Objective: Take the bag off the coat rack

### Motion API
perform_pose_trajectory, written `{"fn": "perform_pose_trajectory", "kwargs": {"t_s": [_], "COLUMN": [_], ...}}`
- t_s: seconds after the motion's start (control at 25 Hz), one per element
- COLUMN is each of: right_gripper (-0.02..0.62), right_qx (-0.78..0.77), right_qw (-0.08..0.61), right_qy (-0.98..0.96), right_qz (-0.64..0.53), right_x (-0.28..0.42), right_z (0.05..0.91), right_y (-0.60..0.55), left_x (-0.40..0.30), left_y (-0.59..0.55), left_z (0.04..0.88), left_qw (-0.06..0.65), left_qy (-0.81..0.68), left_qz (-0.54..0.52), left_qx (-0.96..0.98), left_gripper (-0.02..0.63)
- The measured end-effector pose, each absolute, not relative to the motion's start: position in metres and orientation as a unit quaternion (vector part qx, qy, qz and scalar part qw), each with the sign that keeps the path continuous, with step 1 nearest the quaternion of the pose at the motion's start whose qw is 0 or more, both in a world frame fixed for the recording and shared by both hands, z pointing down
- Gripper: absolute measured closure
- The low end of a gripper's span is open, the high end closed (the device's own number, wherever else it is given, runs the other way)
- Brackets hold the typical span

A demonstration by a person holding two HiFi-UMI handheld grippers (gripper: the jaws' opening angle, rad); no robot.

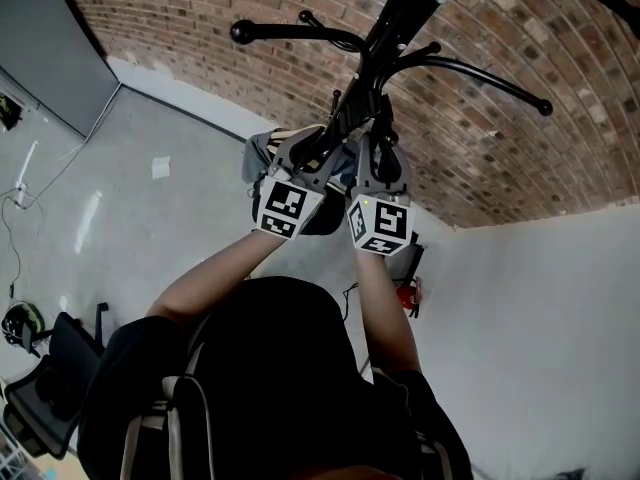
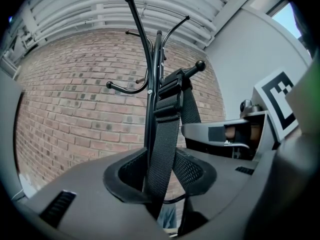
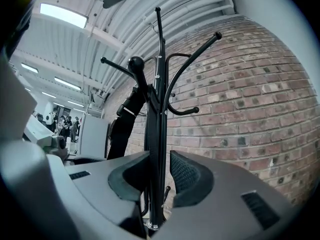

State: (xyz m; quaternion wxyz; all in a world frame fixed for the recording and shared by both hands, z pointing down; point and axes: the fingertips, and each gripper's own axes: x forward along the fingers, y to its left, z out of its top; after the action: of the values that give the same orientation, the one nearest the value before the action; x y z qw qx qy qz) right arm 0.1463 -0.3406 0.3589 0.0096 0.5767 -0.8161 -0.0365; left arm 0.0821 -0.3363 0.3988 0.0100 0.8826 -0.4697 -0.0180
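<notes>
Bag strap (image 2: pixel 162 134), a band of black webbing, hangs from a ball-tipped hook (image 2: pixel 195 68) of the black coat rack (image 2: pixel 151 84) and drops straight down alongside the rack's pole. A plastic buckle sits on the strap just below the hook, and a second length of webbing runs behind it to the right. The bag's body cannot be made out clearly in any view.

The left gripper (image 2: pixel 162 159) has the strap between its jaws. The gap is only as wide as the webbing, both pads lie against it, and the strap narrows as it goes down between them.

The right gripper (image 3: pixel 157 164) straddles the pole (image 3: pixel 159 109). Its jaws are drawn in close on either side, and the left pad (image 3: pixel 132 176) looks to be against the metal. A thin line of brick shows between the pole and the right pad (image 3: pixel 190 176), so I cannot tell whether it is truly clamped. In the right gripper view the strap (image 3: pixel 122 121) hangs to the left of the pole, outside these jaws, below a knobbed hook (image 3: pixel 136 64).

From the head view both bare forearms reach up. The left gripper (image 1: pixel 318 158) and right gripper (image 1: pixel 380 153) are side by side at the coat rack (image 1: pixel 385 38), nearly touching. A brick wall (image 1: pixel 200 28) stands behind the rack and a pale grey floor (image 1: pixel 150 168) lies below.
</notes>
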Motion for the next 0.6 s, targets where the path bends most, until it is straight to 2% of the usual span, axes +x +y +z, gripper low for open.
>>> {"fn": "perform_pose_trajectory", "kwargs": {"t_s": [0.24,0.6], "right_gripper": [0.494,0.565], "right_qx": [0.58,0.578], "right_qw": [0.005,0.006], "right_qy": [-0.814,-0.815], "right_qz": [-0.031,-0.04], "right_x": [0.1508,0.1489], "right_z": [0.3573,0.3553], "right_y": [-0.3492,-0.3518], "left_x": [0.0814,0.0807], "left_y": [-0.3431,-0.3464], "left_z": [0.3964,0.3973], "left_qw": [0.023,0.025], "left_qy": [-0.47,-0.472], "left_qz": [-0.022,-0.018], "left_qx": [0.882,0.881], "left_gripper": [0.465,0.466]}}
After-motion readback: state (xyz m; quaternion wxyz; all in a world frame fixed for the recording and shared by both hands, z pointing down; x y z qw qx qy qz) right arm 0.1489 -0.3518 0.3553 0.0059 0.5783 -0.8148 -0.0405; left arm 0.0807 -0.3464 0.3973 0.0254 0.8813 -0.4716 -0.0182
